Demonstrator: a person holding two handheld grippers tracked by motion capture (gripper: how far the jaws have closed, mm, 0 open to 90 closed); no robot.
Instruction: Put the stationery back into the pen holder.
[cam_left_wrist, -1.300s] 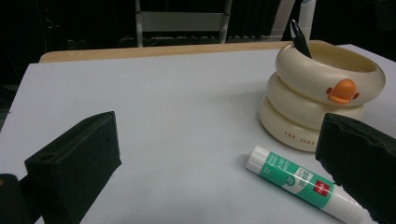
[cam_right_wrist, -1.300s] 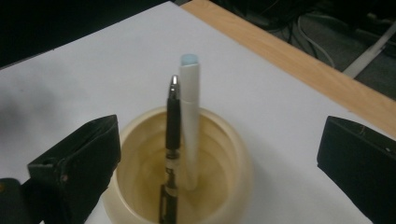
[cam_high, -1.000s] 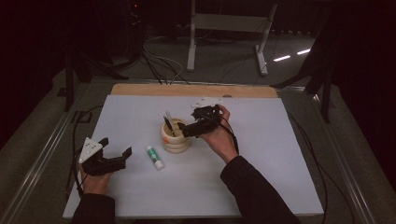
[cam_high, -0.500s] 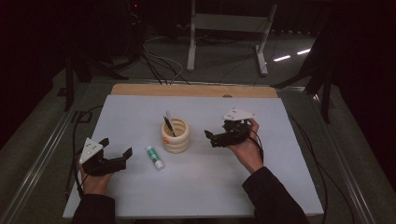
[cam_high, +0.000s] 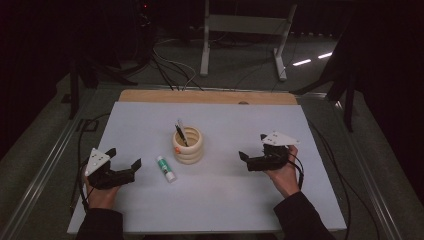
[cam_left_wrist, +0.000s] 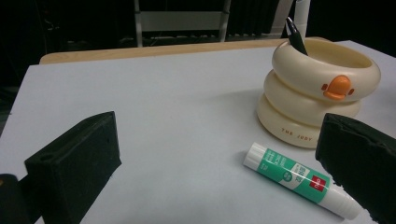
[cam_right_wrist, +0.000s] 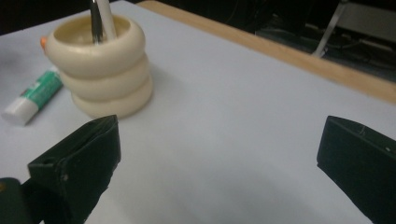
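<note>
Since the earlier frames, your right claw (cam_high: 248, 161) has pulled back from the cream ring-shaped pen holder (cam_high: 188, 146) and now sits well to its right, low over the white worktop (cam_high: 225, 195); your left claw (cam_high: 125, 165) has kept its place. Both claws stand wide apart and hold nothing, as each gripper view shows with bare worktop between the jaws.

The glue stick (cam_high: 165, 168) lies flat on the worktop, just beside the holder on its left and near your left claw. In the left gripper view the glue stick (cam_left_wrist: 301, 179) already lies partly behind the right-hand jaw, with its white cap toward the middle. The holder (cam_left_wrist: 317, 93) stands upright, with a dark pen (cam_left_wrist: 295, 36) leaning in it.

The main risk is the round body of the stick. If you close on it at an angle, one jaw can touch first and the stick probably rolls away or turns on the smooth surface. The holder is also close: when you sweep in from the left, a jaw may knock its base and tip the pen. If you grip too near the cap end, the stick may hang down and miss the opening.
</note>
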